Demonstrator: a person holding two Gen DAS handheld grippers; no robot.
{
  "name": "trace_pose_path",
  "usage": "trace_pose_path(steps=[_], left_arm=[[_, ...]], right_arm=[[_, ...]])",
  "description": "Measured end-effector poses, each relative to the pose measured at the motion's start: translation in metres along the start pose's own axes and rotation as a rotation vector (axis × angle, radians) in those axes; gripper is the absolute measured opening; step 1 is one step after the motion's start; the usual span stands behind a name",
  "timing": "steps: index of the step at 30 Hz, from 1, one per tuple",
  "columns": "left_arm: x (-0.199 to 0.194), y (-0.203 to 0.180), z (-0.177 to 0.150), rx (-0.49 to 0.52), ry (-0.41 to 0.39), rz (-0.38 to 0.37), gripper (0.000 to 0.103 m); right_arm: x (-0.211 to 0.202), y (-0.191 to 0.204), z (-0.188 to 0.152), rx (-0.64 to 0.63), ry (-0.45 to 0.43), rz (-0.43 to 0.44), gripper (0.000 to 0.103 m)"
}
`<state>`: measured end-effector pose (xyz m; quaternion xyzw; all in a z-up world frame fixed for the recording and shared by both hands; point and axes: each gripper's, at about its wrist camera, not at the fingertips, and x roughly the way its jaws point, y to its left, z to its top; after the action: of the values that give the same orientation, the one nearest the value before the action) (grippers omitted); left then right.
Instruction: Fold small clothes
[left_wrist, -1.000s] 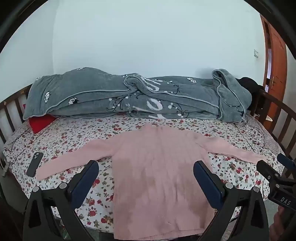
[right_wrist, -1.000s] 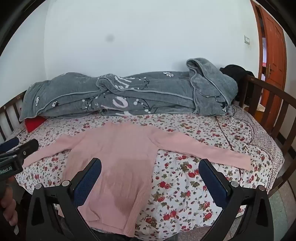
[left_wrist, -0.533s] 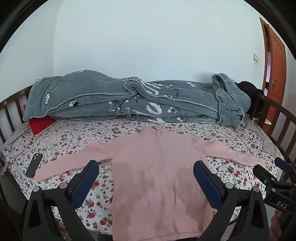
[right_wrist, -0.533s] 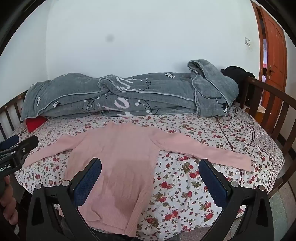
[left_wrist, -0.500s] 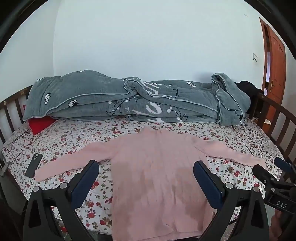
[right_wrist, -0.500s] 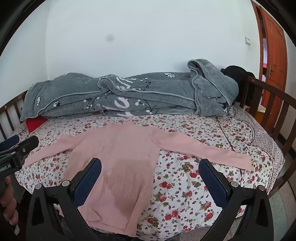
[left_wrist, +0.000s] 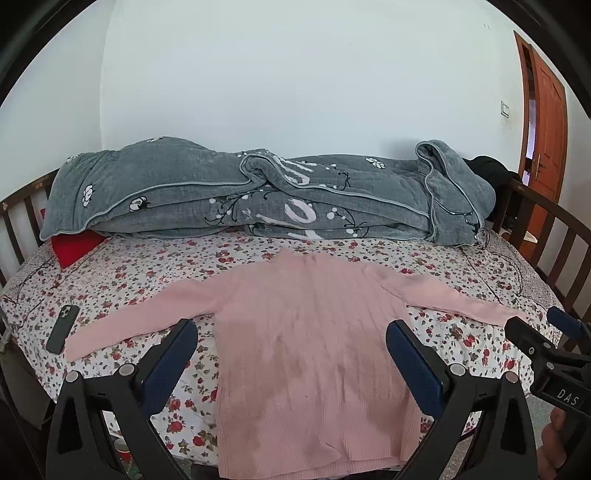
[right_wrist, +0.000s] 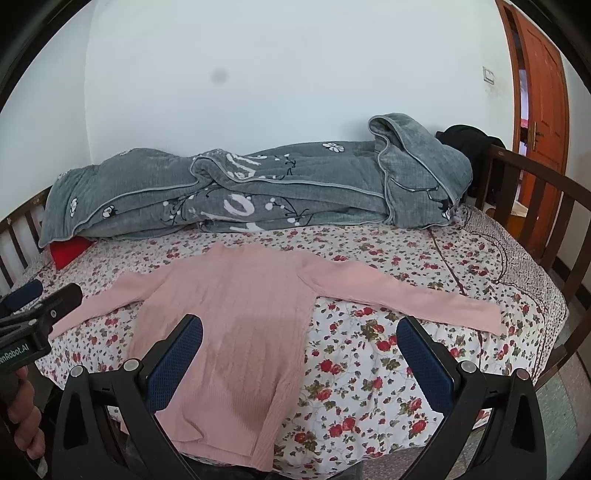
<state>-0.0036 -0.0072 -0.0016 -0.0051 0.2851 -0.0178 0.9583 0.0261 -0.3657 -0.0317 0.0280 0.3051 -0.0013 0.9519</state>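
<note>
Both the left gripper (left_wrist: 291, 354) and the right gripper (right_wrist: 299, 350) hang released, holding nothing, short of the bed's near edge; ahead, the pink ribbed sweater (left_wrist: 310, 332) lies flat on the floral sheet (right_wrist: 388, 343), sleeves spread wide, so folding looks not yet begun, with every fold left

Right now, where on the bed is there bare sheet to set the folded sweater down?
Free: floral sheet below the pink sweater's right sleeve, toward the rail; a strip between sweater and grey quilt. Crowded: the left edge, with phone and red cushion.
</note>
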Motion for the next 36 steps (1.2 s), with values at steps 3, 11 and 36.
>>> trace_pose_path(steps=[3,11,36], left_arm=[[-0.0001,-0.0003,-0.0009,0.001,0.000,0.001,0.103],[-0.0001,-0.0010,-0.0005,-0.001,-0.002,0.000,0.103],[-0.0050,0.0029,0.0006,-0.009,-0.010,0.000,0.103]], right_arm=[[-0.0005,0.0002,0.0001,0.001,-0.001,0.002,0.103],[-0.0011,0.0028,0.0011,0.007,-0.001,0.009,0.103],[-0.0074,0.0098,0.0026,-0.003,-0.011,0.016,0.103]])
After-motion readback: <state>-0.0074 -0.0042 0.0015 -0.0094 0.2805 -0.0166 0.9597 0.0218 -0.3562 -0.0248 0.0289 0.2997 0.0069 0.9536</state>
